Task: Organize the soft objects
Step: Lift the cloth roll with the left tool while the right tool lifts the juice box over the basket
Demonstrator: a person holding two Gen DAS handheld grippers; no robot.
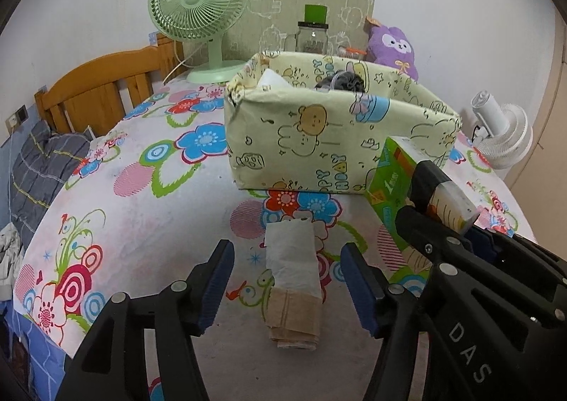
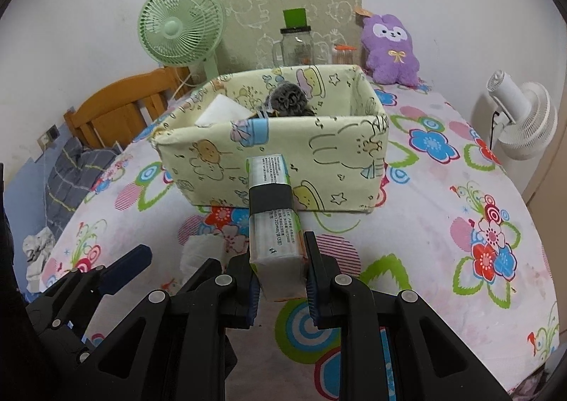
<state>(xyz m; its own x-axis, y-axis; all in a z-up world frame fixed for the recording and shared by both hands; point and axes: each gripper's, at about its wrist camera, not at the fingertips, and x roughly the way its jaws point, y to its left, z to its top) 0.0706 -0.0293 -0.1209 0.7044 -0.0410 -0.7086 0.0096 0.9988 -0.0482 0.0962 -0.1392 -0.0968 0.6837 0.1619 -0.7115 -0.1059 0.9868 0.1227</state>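
The right tongs [image 2: 280, 280] were clamped on a green tissue pack [image 2: 274, 220], held just short of the cartoon-print fabric bin [image 2: 283, 167]. The left tongs [image 1: 287, 280] stood wide, nothing pressed between the pads, with a folded beige-and-white cloth [image 1: 296, 277] lying on the floral tabletop [image 1: 141, 216] between them. To seat the cloth well, the left tongs needed to descend squarely astride it and close across its thick middle, so the folds stayed together. The pack looked ready to be lifted over the bin's near wall.
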